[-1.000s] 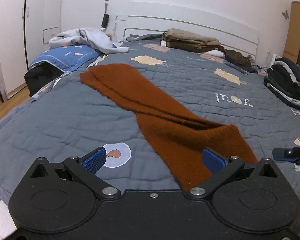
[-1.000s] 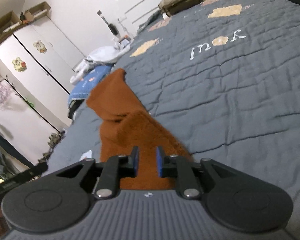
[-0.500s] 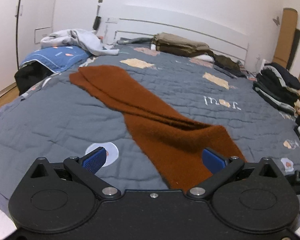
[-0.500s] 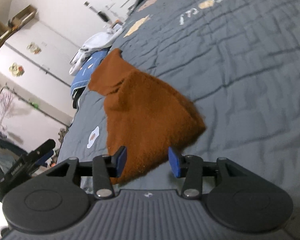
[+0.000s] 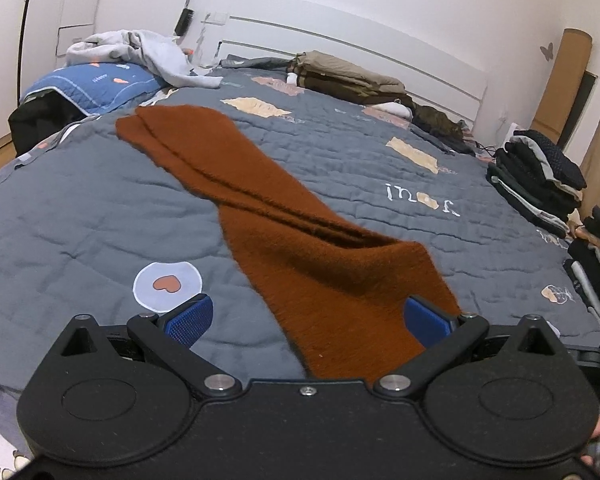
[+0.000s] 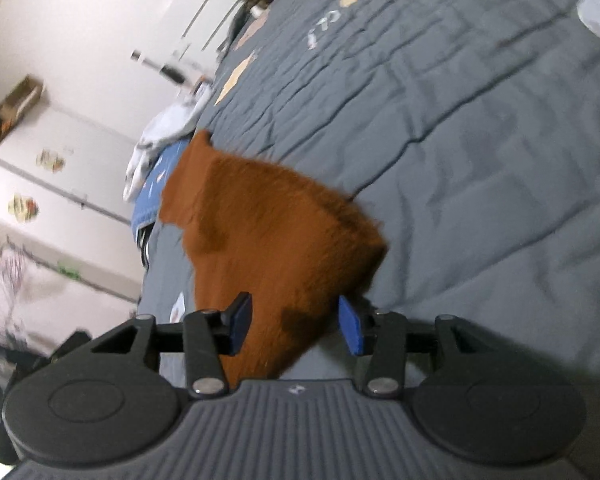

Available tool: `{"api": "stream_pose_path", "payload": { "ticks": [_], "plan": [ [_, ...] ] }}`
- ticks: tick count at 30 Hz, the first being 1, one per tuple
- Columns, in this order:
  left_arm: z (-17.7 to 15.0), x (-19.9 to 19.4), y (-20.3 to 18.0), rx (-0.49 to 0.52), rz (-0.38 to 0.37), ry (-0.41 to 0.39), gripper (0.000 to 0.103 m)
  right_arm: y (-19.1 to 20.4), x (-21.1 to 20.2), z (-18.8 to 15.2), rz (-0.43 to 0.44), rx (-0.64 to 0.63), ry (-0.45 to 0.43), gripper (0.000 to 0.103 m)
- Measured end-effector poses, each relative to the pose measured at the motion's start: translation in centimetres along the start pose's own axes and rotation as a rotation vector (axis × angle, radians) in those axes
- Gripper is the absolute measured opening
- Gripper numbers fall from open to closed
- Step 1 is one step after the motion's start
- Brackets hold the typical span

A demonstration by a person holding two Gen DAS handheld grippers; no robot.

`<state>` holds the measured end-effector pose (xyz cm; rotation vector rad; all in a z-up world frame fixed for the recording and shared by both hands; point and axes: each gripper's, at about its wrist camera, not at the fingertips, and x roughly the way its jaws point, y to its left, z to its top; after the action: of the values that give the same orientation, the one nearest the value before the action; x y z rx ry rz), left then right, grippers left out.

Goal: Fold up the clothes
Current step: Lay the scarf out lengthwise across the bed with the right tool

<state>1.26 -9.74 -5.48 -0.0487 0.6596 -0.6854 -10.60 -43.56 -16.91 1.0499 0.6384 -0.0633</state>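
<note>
A long rust-brown scarf point(image 5: 300, 240) of fuzzy, napped knit lies on a grey quilted bedspread point(image 5: 80, 216). It is folded lengthwise into a narrow band, its two layers showing as parallel soft edges, and it runs diagonally away from the left gripper point(image 5: 308, 316) toward the far left of the bed, where its rounded end lies flat. The near end is broader and slightly humped, with a dark fold opening along its right edge.

The left gripper has black plastic arms with round hubs and blue ribbed pads; its jaws stand wide apart, with the scarf's near end lying between them, closer to the right pad, and neither pad visibly pressing on it. The right gripper point(image 6: 296, 324), with a ridged grey body and flat blue pads, also has its jaws parted; the scarf's end lies between them and the pads stand off the cloth on either side. That view is tilted and blurred.

The bedspread is stitched in wavy rows, with beige patches, white letters and, just ahead of the left gripper's left pad, a pale circle with an orange heart point(image 5: 167, 283). Far ahead lie folded tan clothes point(image 5: 348, 78), to the right a stack of dark clothes point(image 5: 540, 172), and far left a crumpled light-grey garment point(image 5: 140, 50) on a blue pillow point(image 5: 96, 84).
</note>
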Motion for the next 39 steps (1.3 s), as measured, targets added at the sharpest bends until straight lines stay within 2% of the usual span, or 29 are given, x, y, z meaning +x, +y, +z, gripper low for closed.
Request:
{"api": "stream_pose_path", "payload": {
  "ticks": [3, 5, 9, 10, 11, 13, 18, 24, 27, 33, 37, 39],
  "plan": [
    [-0.2, 0.0, -0.6, 0.039, -0.009, -0.029, 0.103, -0.3, 0.7, -0.2, 0.0, 0.007, -0.022, 0.048],
    [-0.2, 0.1, -0.9, 0.055, -0.006, -0.024, 0.103, -0.1, 1.1, -0.5, -0.007, -0.013, -0.035, 0.053],
    [-0.1, 0.4, -0.9, 0.042, -0.011, -0.014, 0.103, 0.4, 1.4, -0.8, -0.003, -0.036, -0.054, 0.054],
    [-0.1, 0.5, -0.9, 0.039, -0.011, -0.013, 0.103, 0.5, 1.5, -0.8, -0.001, -0.04, -0.054, 0.05],
    [-0.1, 0.5, -0.9, 0.038, -0.011, -0.012, 0.103, 0.6, 1.6, -0.7, 0.002, -0.041, -0.056, 0.032],
    [-0.1, 0.6, -0.9, 0.037, -0.011, -0.01, 0.103, 0.5, 1.5, -0.5, 0.009, -0.024, -0.062, 0.014],
    [-0.2, 0.7, -0.8, 0.039, -0.002, -0.004, 0.103, 1.2, -0.3, 0.6, 0.037, 0.014, -0.112, 0.01],
    [-0.2, 0.9, -1.1, 0.04, -0.004, 0.001, 0.103, 2.2, -4.7, 4.9, 0.051, 0.011, -0.196, 0.009],
    [-0.3, 0.8, -1.3, 0.058, -0.01, 0.0, 0.103, 2.7, -6.8, 7.3, 0.004, -0.053, -0.245, 0.008],
    [-0.4, 0.8, -1.3, 0.075, -0.017, 0.004, 0.103, 2.1, -7.9, 10.4, -0.202, -0.247, -0.335, 0.009],
    [-0.5, 0.9, -1.5, 0.083, -0.019, 0.008, 0.103, -0.1, -6.2, 11.1, -0.263, -0.247, -0.307, 0.014],
    [-0.5, 0.9, -1.5, 0.082, -0.021, 0.008, 0.103, -0.9, -5.7, 11.3, -0.29, -0.23, -0.286, 0.02]
  ]
}}
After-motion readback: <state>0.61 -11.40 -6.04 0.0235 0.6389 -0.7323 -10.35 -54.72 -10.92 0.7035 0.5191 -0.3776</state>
